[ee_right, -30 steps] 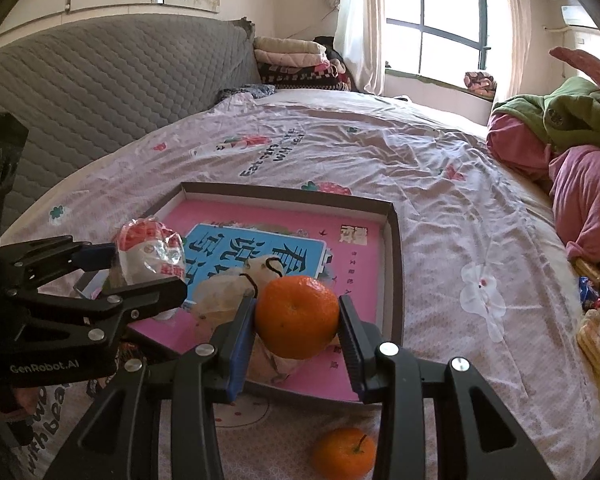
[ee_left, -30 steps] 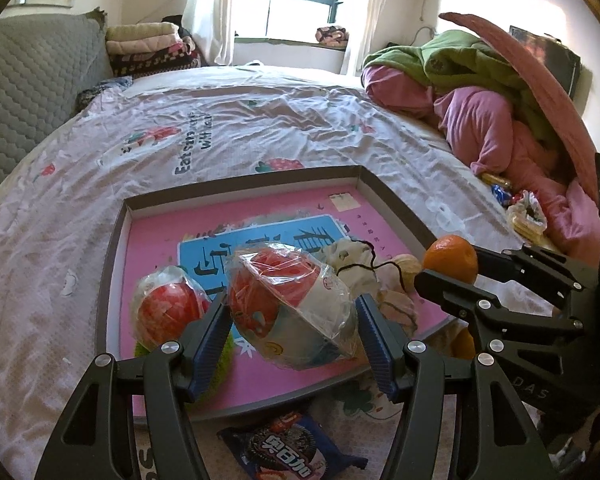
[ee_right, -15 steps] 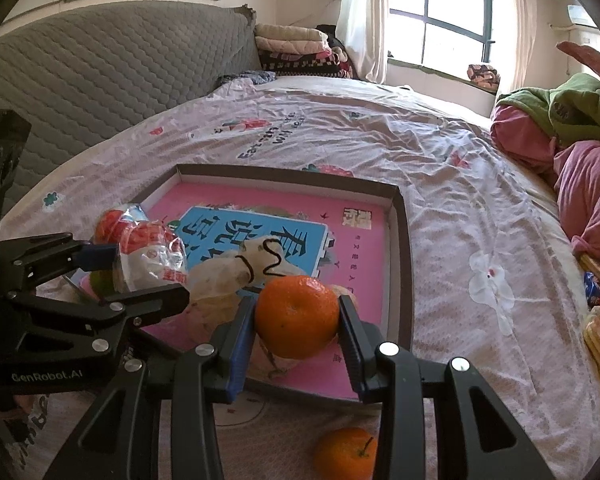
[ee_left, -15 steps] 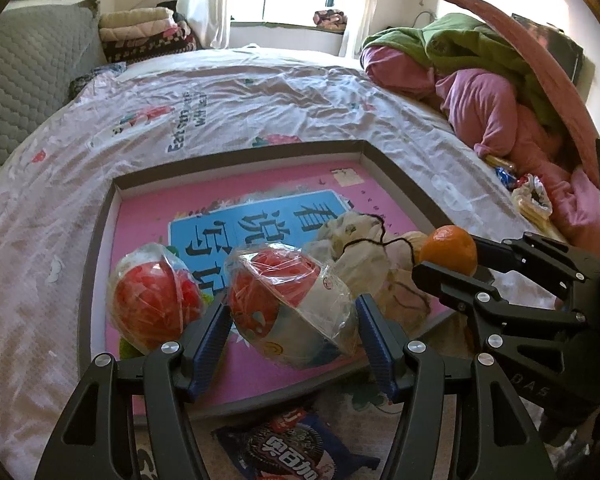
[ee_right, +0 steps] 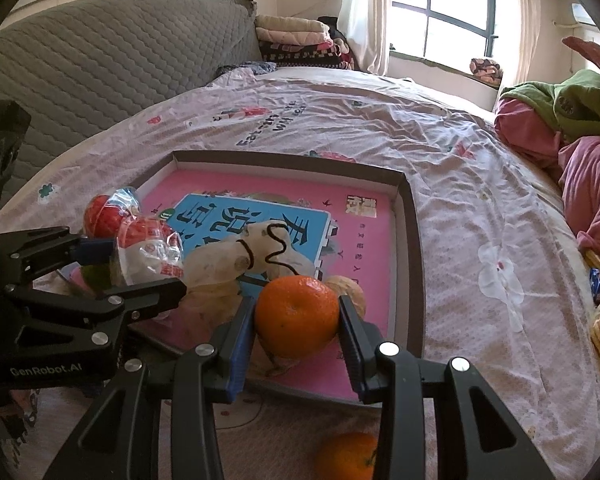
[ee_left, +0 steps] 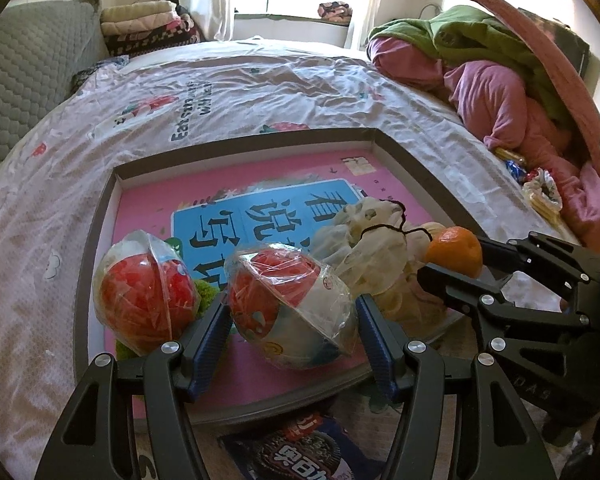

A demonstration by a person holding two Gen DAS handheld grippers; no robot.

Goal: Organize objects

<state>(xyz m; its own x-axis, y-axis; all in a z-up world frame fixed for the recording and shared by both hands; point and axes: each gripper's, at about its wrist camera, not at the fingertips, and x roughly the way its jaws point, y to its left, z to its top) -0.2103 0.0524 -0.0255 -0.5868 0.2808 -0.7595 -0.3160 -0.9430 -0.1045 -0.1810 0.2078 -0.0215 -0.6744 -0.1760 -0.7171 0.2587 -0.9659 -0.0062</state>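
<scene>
Here each hand-held gripper clamps something above the crowded tray [ee_left: 100, 216]: left [ee_left: 292, 316] a wrapped ball [ee_left: 288, 308], right [ee_right: 296, 320] an orange [ee_right: 296, 316].

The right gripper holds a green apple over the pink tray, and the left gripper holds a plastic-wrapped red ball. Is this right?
Not quite: the right gripper holds a round orange tangerine, not a green apple, as the right wrist view shows. The rest stands: pink tray, left gripper, plastic-wrapped red ball.

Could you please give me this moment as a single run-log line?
left gripper: shut on wrapped ball | right gripper: shut on orange | both over tray
</scene>
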